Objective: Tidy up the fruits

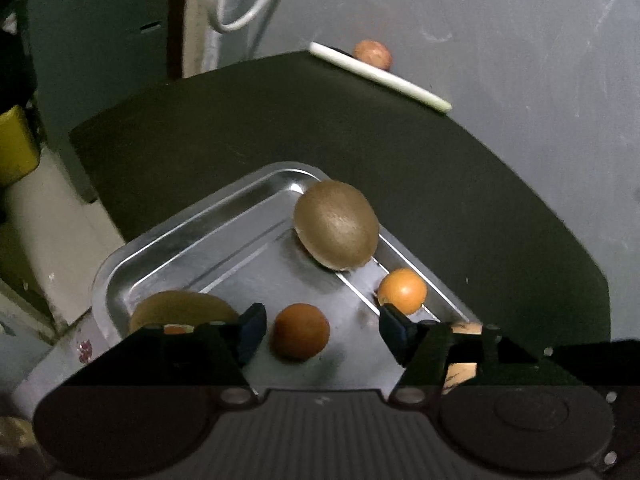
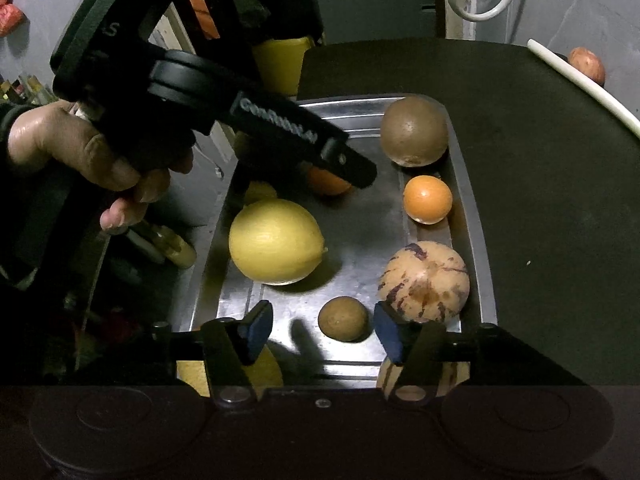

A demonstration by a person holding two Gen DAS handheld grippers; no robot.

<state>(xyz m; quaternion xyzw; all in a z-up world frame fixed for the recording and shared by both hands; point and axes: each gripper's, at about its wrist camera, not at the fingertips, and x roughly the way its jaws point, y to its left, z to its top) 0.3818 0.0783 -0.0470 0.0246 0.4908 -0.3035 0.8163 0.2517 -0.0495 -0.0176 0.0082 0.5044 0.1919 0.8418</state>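
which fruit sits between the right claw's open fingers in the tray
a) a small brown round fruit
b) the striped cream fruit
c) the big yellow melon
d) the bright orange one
a: in the right wrist view the small brown fruit lies on the metal tray in the gap of the right claw, with its pads not touching it; the striped cream fruit sits beside the gap, outside it.
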